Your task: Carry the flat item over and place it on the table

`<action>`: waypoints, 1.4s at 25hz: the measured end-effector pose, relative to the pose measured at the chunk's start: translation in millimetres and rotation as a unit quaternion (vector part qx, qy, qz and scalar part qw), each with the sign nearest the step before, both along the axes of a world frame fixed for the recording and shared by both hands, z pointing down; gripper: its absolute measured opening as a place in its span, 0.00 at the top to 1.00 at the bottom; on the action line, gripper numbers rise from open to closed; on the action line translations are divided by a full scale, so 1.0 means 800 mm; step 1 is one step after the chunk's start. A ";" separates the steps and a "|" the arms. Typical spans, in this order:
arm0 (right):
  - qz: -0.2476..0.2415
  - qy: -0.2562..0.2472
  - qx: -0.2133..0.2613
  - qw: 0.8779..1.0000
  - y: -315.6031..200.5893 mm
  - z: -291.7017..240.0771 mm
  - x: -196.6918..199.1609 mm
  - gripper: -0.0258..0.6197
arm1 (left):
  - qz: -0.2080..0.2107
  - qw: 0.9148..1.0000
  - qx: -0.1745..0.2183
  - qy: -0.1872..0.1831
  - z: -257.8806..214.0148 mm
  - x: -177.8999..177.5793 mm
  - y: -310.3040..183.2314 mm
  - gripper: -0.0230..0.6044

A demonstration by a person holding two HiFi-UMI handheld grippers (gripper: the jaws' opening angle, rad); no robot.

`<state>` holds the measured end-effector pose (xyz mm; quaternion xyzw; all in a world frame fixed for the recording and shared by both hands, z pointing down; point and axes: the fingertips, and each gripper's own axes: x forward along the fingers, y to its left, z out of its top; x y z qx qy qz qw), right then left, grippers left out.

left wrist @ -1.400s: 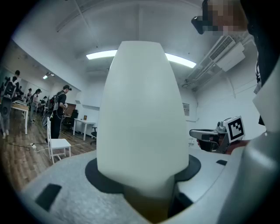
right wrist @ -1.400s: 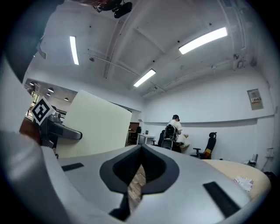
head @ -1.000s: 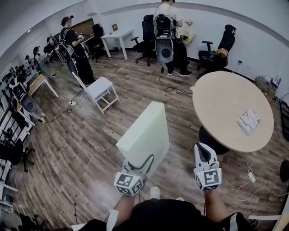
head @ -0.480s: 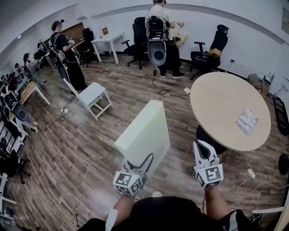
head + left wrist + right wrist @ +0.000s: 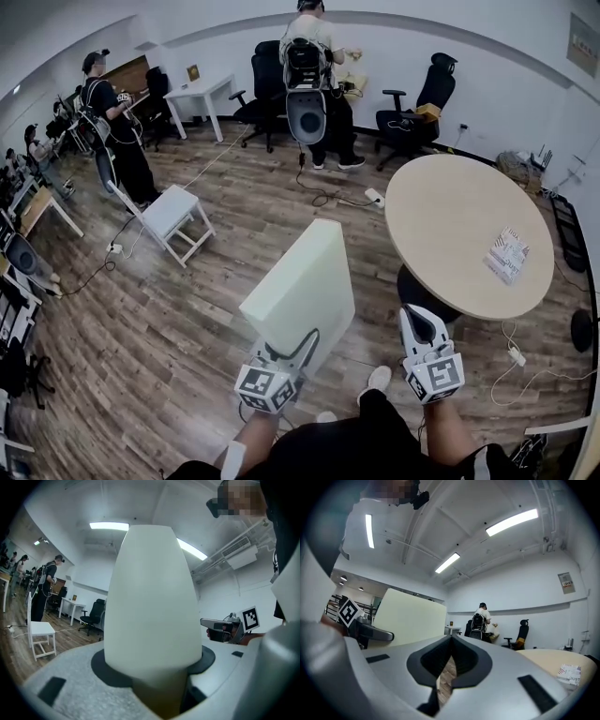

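The flat item is a thick pale cream slab [image 5: 305, 286], held upright on its edge over the wood floor. My left gripper [image 5: 284, 354] is shut on its lower edge. In the left gripper view the slab [image 5: 152, 597] fills the middle, squeezed between the two jaws of that gripper [image 5: 154, 667]. My right gripper [image 5: 422, 323] is to the slab's right, level with it and apart from it. Its pads meet with nothing between them [image 5: 451, 644]. The round light-wood table [image 5: 450, 225] stands ahead on the right, just beyond the right gripper.
A printed packet [image 5: 507, 253] lies on the table's right side. A white chair [image 5: 169, 214] stands to the left. A person with a backpack [image 5: 307, 80] and office chairs [image 5: 417, 98] are at the far wall. Cables and a power strip [image 5: 374, 197] lie on the floor.
The whole scene has slid toward me and leftward as I walk forward. The table is nearer to the right gripper. The slab stays in the left gripper's hold.
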<state>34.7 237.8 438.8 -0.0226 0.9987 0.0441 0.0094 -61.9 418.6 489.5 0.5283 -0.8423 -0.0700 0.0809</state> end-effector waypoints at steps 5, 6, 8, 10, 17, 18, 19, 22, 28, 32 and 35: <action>-0.001 -0.017 -0.001 1.000 -0.030 -0.005 -0.035 0.96 | 0.011 1.000 -0.001 0.003 0.006 -0.039 -0.041 0.52; 0.002 -0.015 -0.003 1.000 -0.040 -0.003 -0.044 0.96 | 0.013 1.000 0.000 0.007 0.007 -0.048 -0.050 0.52; 0.007 -0.013 -0.011 1.000 -0.064 -0.001 -0.059 0.96 | 0.015 1.000 -0.001 0.015 0.007 -0.064 -0.073 0.52; 0.008 -0.012 -0.017 1.000 -0.091 0.003 -0.072 0.96 | 0.019 1.000 -0.004 0.016 0.008 -0.079 -0.100 0.52; -0.009 -0.010 -0.010 1.000 -0.194 0.004 -0.124 0.96 | 0.028 0.999 -0.013 0.016 0.008 -0.130 -0.213 0.52; -0.006 -0.013 -0.012 1.000 -0.214 0.002 -0.129 0.96 | 0.029 0.999 -0.013 0.018 0.007 -0.136 -0.229 0.52; -0.002 -0.016 -0.014 1.000 -0.233 -0.001 -0.133 0.96 | 0.030 0.999 -0.012 0.020 0.007 -0.142 -0.247 0.52; 0.010 -0.022 -0.025 0.999 -0.294 -0.006 -0.141 0.96 | 0.034 0.999 -0.003 0.037 0.009 -0.161 -0.301 0.52; 0.040 -0.007 -0.025 0.999 -0.403 -0.007 -0.138 0.96 | 0.061 0.996 0.014 0.070 0.009 -0.182 -0.404 0.52; 0.056 -0.001 -0.028 0.998 -0.454 -0.003 -0.141 0.96 | 0.083 0.992 0.028 0.093 0.013 -0.189 -0.456 0.52; 0.063 -0.002 -0.034 0.997 -0.481 0.000 -0.147 0.96 | 0.096 0.989 0.025 0.106 0.018 -0.198 -0.490 0.52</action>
